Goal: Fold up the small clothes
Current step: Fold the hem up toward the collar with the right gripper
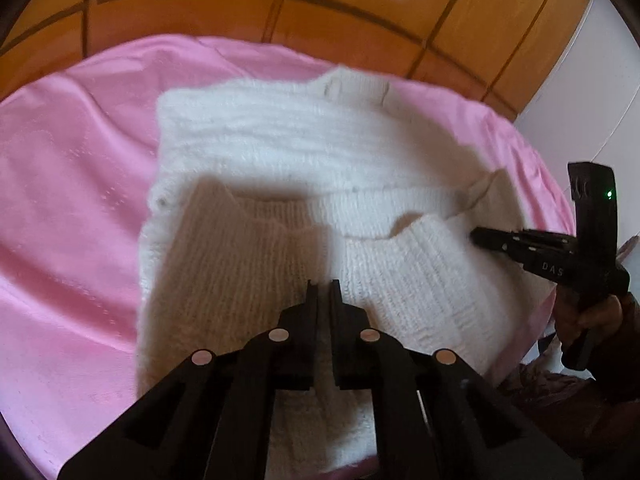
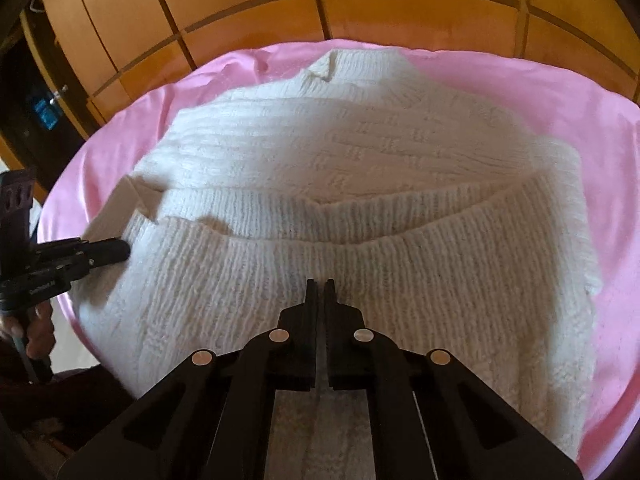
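A white knitted sweater (image 1: 304, 148) lies on a pink sheet (image 1: 68, 184), its ribbed bottom hem folded up over the body. It fills the right wrist view (image 2: 360, 184) too. My left gripper (image 1: 324, 284) is shut and hovers over the folded hem, with no cloth visibly between its tips. My right gripper (image 2: 319, 283) is shut over the hem as well. In the left wrist view the right gripper (image 1: 480, 236) points at the sweater's right edge. In the right wrist view the left gripper (image 2: 120, 250) points at its left edge.
The pink sheet (image 2: 560, 128) covers a bed. A wooden panelled headboard (image 1: 320, 4) stands behind it and also shows in the right wrist view (image 2: 320, 4). A white wall (image 1: 592, 92) is at the right. A dark opening with a blue item (image 2: 44, 114) is at the far left.
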`<action>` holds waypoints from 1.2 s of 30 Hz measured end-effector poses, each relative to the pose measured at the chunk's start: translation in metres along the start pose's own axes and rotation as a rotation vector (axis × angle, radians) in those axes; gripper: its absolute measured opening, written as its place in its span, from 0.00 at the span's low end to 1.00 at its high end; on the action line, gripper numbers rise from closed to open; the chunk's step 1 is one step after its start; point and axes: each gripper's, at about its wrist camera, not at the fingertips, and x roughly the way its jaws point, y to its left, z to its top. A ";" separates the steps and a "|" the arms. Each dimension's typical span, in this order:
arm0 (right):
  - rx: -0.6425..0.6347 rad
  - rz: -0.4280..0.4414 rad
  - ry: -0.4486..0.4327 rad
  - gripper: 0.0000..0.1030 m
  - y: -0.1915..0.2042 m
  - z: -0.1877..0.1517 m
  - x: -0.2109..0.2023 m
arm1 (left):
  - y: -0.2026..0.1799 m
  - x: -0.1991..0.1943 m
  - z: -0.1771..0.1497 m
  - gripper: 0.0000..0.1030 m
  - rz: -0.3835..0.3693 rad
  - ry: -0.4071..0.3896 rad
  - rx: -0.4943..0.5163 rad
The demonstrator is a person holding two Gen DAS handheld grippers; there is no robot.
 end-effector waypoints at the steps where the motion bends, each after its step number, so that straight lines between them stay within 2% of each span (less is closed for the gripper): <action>1: 0.003 0.002 -0.014 0.02 0.000 0.001 -0.005 | 0.002 -0.004 -0.001 0.04 -0.003 -0.013 -0.003; 5: 0.022 0.016 -0.121 0.02 0.000 0.011 -0.041 | 0.005 -0.034 0.004 0.04 -0.027 -0.129 -0.023; 8: 0.020 -0.007 -0.176 0.02 0.000 0.019 -0.052 | 0.008 -0.037 0.013 0.04 -0.016 -0.169 -0.039; 11: 0.045 -0.040 -0.170 0.02 -0.006 0.024 -0.035 | 0.015 -0.018 0.026 0.04 0.034 -0.155 -0.072; 13: 0.053 -0.080 -0.134 0.02 -0.009 0.024 -0.009 | 0.022 0.006 0.031 0.05 0.075 -0.090 -0.096; 14: 0.054 -0.089 -0.115 0.02 -0.010 0.021 0.001 | 0.027 0.023 0.030 0.05 0.134 -0.048 -0.113; 15: 0.060 -0.102 -0.094 0.02 -0.011 0.017 0.012 | 0.029 0.034 0.029 0.05 0.142 -0.018 -0.118; 19: 0.097 -0.079 -0.097 0.02 -0.016 0.010 0.015 | 0.024 0.030 0.026 0.08 0.172 -0.032 -0.096; 22: 0.118 -0.049 -0.090 0.02 -0.021 0.010 0.012 | 0.022 0.010 0.022 0.25 0.160 -0.059 -0.073; 23: 0.124 -0.043 -0.087 0.02 -0.022 0.010 0.011 | 0.023 0.001 0.020 0.25 0.175 -0.074 -0.065; 25: 0.126 -0.030 -0.085 0.09 -0.021 0.011 0.009 | 0.028 -0.015 0.018 0.30 0.191 -0.103 -0.049; 28: 0.112 -0.031 -0.093 0.15 -0.017 0.014 0.006 | 0.044 -0.027 0.011 0.33 0.223 -0.102 -0.034; 30: 0.109 -0.028 -0.084 0.15 -0.016 0.016 0.005 | 0.051 -0.030 0.010 0.45 0.208 -0.089 -0.043; 31: 0.108 -0.024 -0.085 0.15 -0.015 0.017 0.003 | 0.054 -0.031 0.011 0.55 0.187 -0.085 -0.049; 33: 0.101 -0.028 -0.099 0.15 -0.014 0.019 -0.005 | 0.059 -0.029 0.015 0.56 0.154 -0.089 -0.047; 36: 0.085 -0.036 -0.122 0.15 -0.020 0.021 -0.025 | 0.058 -0.016 0.022 0.54 0.159 -0.056 -0.008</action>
